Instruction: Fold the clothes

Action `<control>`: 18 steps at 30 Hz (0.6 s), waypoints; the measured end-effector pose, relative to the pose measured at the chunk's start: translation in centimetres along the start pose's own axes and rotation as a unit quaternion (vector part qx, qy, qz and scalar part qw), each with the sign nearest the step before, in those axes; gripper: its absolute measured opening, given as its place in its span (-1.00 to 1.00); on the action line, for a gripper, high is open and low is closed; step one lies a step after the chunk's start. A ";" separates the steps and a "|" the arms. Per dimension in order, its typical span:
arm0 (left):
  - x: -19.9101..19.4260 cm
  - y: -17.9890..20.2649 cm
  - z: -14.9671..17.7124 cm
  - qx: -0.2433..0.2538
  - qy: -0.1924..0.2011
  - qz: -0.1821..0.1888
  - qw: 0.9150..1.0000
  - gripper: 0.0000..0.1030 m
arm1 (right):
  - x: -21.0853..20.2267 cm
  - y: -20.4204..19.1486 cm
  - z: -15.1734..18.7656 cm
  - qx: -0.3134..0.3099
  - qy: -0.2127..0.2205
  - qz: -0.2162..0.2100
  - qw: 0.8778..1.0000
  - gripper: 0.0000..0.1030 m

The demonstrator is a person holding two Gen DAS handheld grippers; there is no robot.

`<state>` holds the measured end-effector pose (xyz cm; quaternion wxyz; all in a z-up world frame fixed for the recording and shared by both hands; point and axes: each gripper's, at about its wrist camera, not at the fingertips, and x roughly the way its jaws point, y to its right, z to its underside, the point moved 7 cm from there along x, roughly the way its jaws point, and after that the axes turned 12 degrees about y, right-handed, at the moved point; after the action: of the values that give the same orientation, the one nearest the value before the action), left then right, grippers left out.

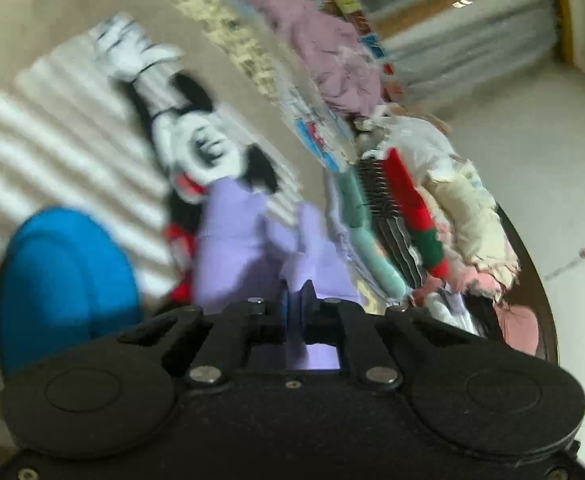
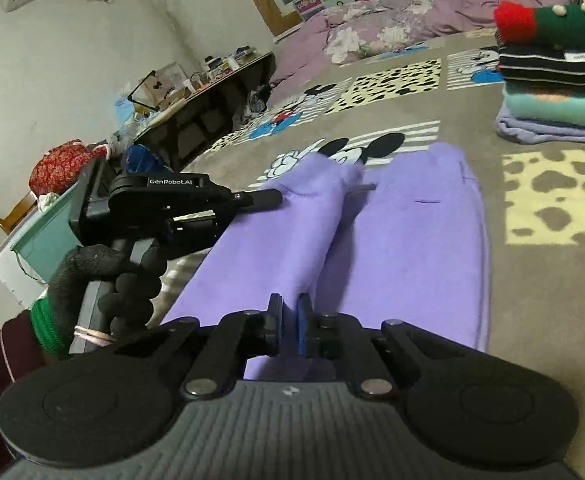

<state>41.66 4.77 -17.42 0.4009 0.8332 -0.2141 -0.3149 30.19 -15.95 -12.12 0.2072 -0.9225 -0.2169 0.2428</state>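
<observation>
Right wrist view: both grippers' jaws clamped on purple trousers (image 2: 392,240), flat on cartoon-print blanket (image 2: 540,280).

Purple trousers (image 2: 392,240): soft matt fleece. Blanket (image 2: 552,288) beneath: short fuzzy pile. Right gripper (image 2: 289,312): matt black plastic, metal pins.

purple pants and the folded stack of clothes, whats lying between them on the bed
Nothing: in the right wrist view, only bare printed blanket separates the purple pants from the folded stack.
</observation>
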 end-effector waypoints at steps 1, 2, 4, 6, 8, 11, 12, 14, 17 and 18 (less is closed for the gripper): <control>0.0 -0.9 0.4 -0.007 0.000 -0.007 1.000 -0.94 | 0.4 0.4 0.4 -0.003 -0.011 0.006 1.000 -0.82; -0.3 -1.3 0.6 -0.017 0.005 -0.003 1.000 -0.94 | 0.8 0.7 0.7 -0.005 -0.023 0.010 1.000 -0.82; -0.9 -1.2 0.5 -0.018 0.018 0.003 1.000 -0.94 | 1.0 1.3 0.9 0.005 -0.028 0.013 1.000 -0.63; -1.3 -1.0 0.2 -0.010 0.030 0.006 0.999 -0.94 | 0.8 1.3 0.9 0.000 -0.022 0.015 1.000 -0.57; -1.6 -0.9 0.0 -0.003 0.035 0.008 0.999 -0.94 | 0.4 1.1 0.7 -0.005 -0.015 0.016 1.000 -0.45; -1.5 -0.4 -0.3 0.024 0.029 -0.001 0.999 -0.93 | -0.5 0.2 0.2 -0.033 0.000 0.022 0.999 -0.43; -1.4 -0.2 -0.4 0.035 0.029 -0.008 0.999 -0.92 | -0.9 -0.2 0.1 -0.045 0.005 0.025 0.999 -0.40; -2.4 0.9 -0.6 0.079 0.043 -0.018 0.996 -0.76 | -1.7 -1.4 0.0 -0.079 0.014 0.027 0.996 -0.38; -4.7 3.4 0.1 0.177 0.056 -0.040 0.982 -0.66 | -2.5 -3.6 0.2 -0.125 0.014 0.013 0.992 -0.38; -5.6 4.3 0.7 0.208 0.054 -0.042 0.976 -0.66 | -2.6 -4.3 0.5 -0.140 0.009 0.002 0.990 -0.39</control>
<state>36.73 5.24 -12.32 0.2158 0.9225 -0.2178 -0.2346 26.61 -13.54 -9.47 0.0776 -0.9451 -0.2446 0.2024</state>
